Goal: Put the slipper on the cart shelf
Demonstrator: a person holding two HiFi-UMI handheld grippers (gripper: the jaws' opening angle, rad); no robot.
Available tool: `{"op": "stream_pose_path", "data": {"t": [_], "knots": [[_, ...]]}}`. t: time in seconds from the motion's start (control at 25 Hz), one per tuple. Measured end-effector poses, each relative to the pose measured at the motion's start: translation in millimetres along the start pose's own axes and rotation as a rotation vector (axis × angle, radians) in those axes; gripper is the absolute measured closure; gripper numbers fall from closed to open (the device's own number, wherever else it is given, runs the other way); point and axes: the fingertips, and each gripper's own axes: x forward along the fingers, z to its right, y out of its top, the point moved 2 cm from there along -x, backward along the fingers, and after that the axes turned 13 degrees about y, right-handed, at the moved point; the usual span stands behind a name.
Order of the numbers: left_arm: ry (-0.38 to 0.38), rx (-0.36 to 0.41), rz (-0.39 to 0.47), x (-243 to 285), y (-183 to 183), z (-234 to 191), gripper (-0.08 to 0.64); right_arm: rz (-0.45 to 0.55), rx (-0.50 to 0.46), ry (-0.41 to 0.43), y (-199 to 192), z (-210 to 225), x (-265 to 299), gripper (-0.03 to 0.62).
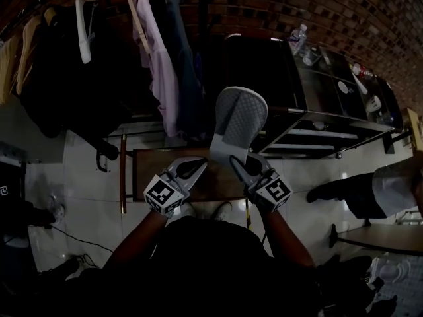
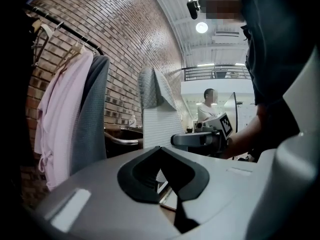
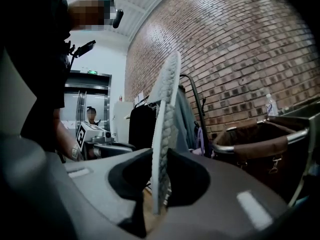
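My right gripper (image 1: 236, 162) is shut on the heel end of a grey slipper (image 1: 238, 125), which stands upright with its pale ribbed sole toward me. In the right gripper view the slipper (image 3: 164, 129) shows edge-on, pinched between the black pads. The left gripper (image 1: 195, 166) hangs just left of it, shut and empty; in its own view the left gripper (image 2: 161, 152) shows closed pads and the slipper (image 2: 159, 116) ahead. The black cart (image 1: 316, 78), with shelves below its top, stands ahead to the right.
A rail of hanging clothes (image 1: 155, 58) fills the left and middle background. A low wooden table (image 1: 142, 177) lies below both grippers. A water bottle (image 1: 298, 38) and small items sit on the cart's top. Another person's leg and shoe (image 1: 340, 191) are at the right.
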Motion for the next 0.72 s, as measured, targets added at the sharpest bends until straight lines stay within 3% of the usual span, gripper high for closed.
{"op": "stream_pose_path", "data": {"t": [0.12,0.24,0.4,0.72], "knots": [[-0.015,0.017,0.007,0.4,-0.1,1.0,0.558,0.008,-0.006,0.010,0.8,-0.8,1.1,0.526],[0.020,0.057,0.001,-1.3,-2.8,-2.1,0.558,0.005,-0.023,0.016,0.6,-4.1,1.9,0.526],[0.023,-0.008,0.029,-4.6,5.8,-2.5,0.558,0.009,-0.019,0.014,-5.6,-1.7,-0.6,0.526],[0.031,-0.006,0.034,-7.5,6.5,-4.2,0.557,-0.009,-0.012,-0.010,-4.6,-2.4,-1.8,0.526]]}}
